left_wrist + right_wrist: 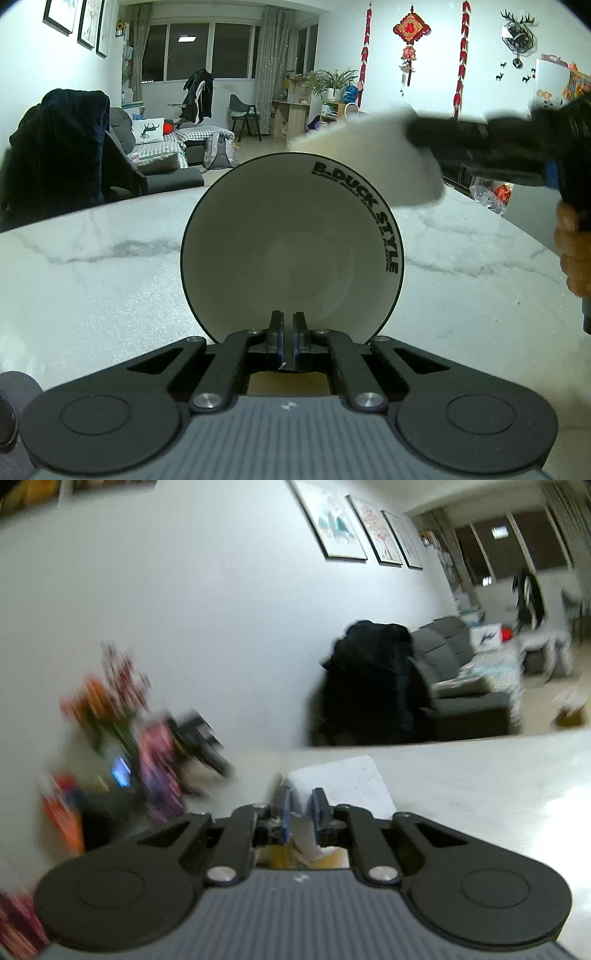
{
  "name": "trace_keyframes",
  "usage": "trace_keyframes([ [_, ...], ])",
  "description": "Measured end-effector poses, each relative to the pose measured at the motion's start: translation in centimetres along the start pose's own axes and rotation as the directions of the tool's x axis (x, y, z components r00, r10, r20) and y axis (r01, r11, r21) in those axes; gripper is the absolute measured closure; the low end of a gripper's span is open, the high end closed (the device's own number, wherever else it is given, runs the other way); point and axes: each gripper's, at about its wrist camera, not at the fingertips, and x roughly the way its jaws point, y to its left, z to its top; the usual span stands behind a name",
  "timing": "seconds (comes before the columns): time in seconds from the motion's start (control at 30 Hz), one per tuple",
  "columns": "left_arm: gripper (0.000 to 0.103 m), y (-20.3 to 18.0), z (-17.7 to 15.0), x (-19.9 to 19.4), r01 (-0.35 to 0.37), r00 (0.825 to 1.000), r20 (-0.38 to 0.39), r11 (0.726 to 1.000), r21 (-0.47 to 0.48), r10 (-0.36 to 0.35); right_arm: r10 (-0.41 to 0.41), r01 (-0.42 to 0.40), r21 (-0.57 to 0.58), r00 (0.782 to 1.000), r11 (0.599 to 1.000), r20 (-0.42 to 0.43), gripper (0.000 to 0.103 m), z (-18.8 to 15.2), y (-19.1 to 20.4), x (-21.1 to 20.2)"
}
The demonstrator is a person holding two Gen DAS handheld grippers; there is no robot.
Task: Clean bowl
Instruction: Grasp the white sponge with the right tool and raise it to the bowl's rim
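**Bowl Held on Edge, Cloth Raised Beside It**

Across the lower half of the left wrist view spreads a white marble table [92, 280] with grey veins, and it is the largest thing in sight. Beyond it, toward ten o'clock, stands a grey sofa [155, 147] with a dark garment [55, 147] draped over a chair back in front of it. Red hanging decorations [410, 33] sit on the far wall at about one o'clock.

At the centre of that view stands the bowl [291, 243], white inside with a dark rim and black lettering curving along its right side. It is tipped up on edge, its opening facing the camera, raised over the table. The left gripper [288, 332] is clenched on the bowl's near rim at six o'clock, its two black fingers nearly together with the thin wall between them.

At two o'clock from the bowl a white cloth [369, 147] hangs blurred, its lower edge just past the bowl's upper right rim; whether they touch I cannot tell. The right gripper [443, 136] reaches in from three o'clock, grasping that cloth, and a hand [572, 254] shows at the right edge.

The right wrist view is smeared. The right gripper [301, 805] has the white cloth [343, 782] pinched between its blue-padded fingers, the fabric fanning out ahead toward twelve o'clock over the table [480, 782].
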Motion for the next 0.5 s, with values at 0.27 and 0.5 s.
trace_keyframes([
  [0.27,0.100,-0.1,0.0,0.1,-0.004,1.000,-0.001,1.000,0.002,0.004,0.055,-0.056,0.210,0.998,0.976,0.012,0.090,-0.4,-3.1,1.7],
  [0.5,0.100,-0.3,0.1,0.2,-0.018,1.000,-0.005,1.000,0.011,0.018,0.068,-0.069,0.200,0.998,0.977,0.014,0.089,0.0,-1.7,2.2],
])
